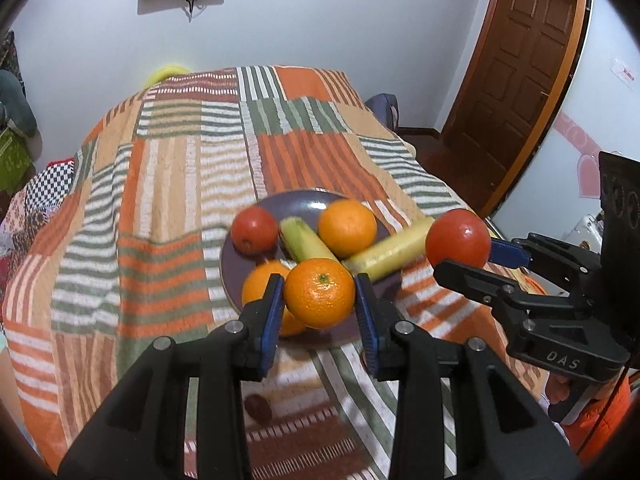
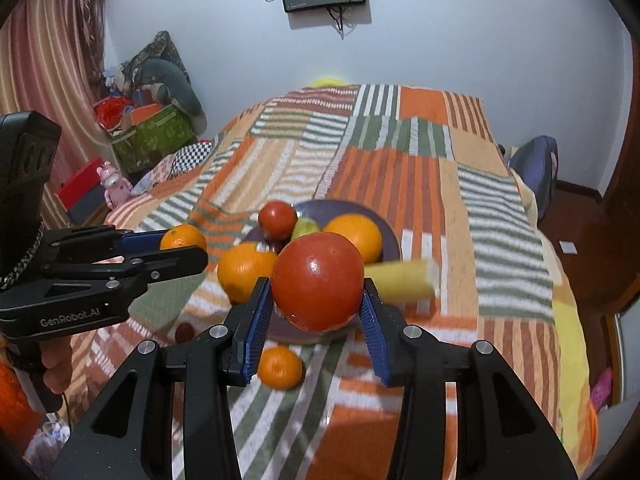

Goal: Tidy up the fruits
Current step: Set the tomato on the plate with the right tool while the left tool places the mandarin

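An orange (image 1: pixel 319 293) is clamped between the blue pads of the left gripper (image 1: pixel 318 304), held in the air above the near rim of the purple plate (image 1: pixel 236 268). On that plate, from the left, a red apple (image 1: pixel 255 229), a greenish banana (image 1: pixel 306 245) and a second orange (image 1: pixel 347 227) are seen, with a yellow banana (image 1: pixel 390 254) lying across its right rim. Further right, a large red apple (image 2: pixel 318 282) is gripped firmly by the right gripper (image 2: pixel 318 308), raised over the striped bedspread (image 1: pixel 168 184). A small orange (image 2: pixel 279 367) is left on the cloth below.
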Demonstrator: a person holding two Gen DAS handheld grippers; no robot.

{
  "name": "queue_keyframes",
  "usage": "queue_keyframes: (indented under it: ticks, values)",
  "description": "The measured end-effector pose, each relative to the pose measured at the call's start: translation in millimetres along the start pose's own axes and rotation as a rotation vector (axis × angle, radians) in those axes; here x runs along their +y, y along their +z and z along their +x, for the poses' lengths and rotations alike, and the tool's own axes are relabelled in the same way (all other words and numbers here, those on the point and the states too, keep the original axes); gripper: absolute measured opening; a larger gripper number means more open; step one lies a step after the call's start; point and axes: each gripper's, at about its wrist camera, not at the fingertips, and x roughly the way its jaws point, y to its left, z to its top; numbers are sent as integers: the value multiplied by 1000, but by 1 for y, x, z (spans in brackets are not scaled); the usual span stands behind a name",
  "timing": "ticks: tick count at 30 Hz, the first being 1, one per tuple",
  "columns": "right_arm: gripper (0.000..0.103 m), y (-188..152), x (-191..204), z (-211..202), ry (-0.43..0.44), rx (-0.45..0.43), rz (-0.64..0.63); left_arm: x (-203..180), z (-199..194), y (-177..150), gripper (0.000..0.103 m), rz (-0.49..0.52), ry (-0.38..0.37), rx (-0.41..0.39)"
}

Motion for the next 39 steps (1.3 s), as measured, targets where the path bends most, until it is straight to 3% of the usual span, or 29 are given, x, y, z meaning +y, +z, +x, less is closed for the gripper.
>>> queue_keyframes:
  ticks: [16, 34, 39]
  values:
    - [40, 19, -5, 47, 5, 19, -23, 20, 56, 38, 35, -1, 26, 12]
    - [42, 6, 1, 80, 36, 96, -61, 30, 108, 28, 35, -35, -1, 133]
    - [43, 9, 0, 80, 32, 110, -64, 30, 98, 28, 46, -44, 1, 110]
